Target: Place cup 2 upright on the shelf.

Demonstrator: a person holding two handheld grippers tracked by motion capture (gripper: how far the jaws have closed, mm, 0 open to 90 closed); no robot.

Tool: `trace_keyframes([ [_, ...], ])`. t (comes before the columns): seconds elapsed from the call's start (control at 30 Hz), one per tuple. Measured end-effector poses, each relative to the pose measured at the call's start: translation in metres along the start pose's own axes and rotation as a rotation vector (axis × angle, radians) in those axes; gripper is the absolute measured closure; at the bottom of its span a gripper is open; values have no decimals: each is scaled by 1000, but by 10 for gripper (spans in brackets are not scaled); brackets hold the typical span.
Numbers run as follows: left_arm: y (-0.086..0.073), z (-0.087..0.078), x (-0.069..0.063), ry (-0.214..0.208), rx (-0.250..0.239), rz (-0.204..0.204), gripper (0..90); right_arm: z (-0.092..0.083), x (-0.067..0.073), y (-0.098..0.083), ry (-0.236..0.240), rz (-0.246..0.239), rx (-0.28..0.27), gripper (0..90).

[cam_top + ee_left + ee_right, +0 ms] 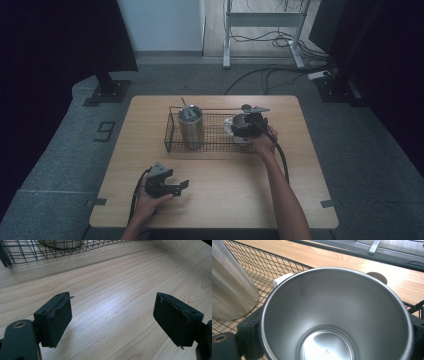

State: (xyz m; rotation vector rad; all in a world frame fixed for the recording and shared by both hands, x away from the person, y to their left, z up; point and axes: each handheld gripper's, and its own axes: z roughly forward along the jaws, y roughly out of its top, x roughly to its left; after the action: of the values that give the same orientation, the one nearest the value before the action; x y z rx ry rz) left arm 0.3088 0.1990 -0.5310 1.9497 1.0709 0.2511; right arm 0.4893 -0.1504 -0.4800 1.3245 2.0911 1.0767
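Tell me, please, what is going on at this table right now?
A person works with two handheld grippers. The right gripper is closed around an open steel cup, holding it over the wire basket, where a lidded steel tumbler stands upright. The left gripper rests near the table's front edge, jaws apart and empty.

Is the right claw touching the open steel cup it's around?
Touching. In the right gripper view, the black jaws press against both sides of the steel cup, which sits between them above the wire basket.
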Motion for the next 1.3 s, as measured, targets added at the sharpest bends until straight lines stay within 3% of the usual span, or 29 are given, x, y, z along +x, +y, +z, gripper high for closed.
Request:
trace_keyframes([
  [0.6, 0, 0, -1, -1, 7, 4, 158, 6, 0, -4, -6, -6, 32, 62],
  [0.73, 0, 0, -1, -2, 6, 4, 158, 8, 3, -4, -35, -28, 55, 62],
  [1.1, 0, 1, -2, -5, 9, 7, 158, 7, 1, -3, -3, -16, 99, 55],
  [1.3, 0, 1, -2, -6, 11, 8, 158, 6, 2, -3, -19, -41, 138, 43],
])
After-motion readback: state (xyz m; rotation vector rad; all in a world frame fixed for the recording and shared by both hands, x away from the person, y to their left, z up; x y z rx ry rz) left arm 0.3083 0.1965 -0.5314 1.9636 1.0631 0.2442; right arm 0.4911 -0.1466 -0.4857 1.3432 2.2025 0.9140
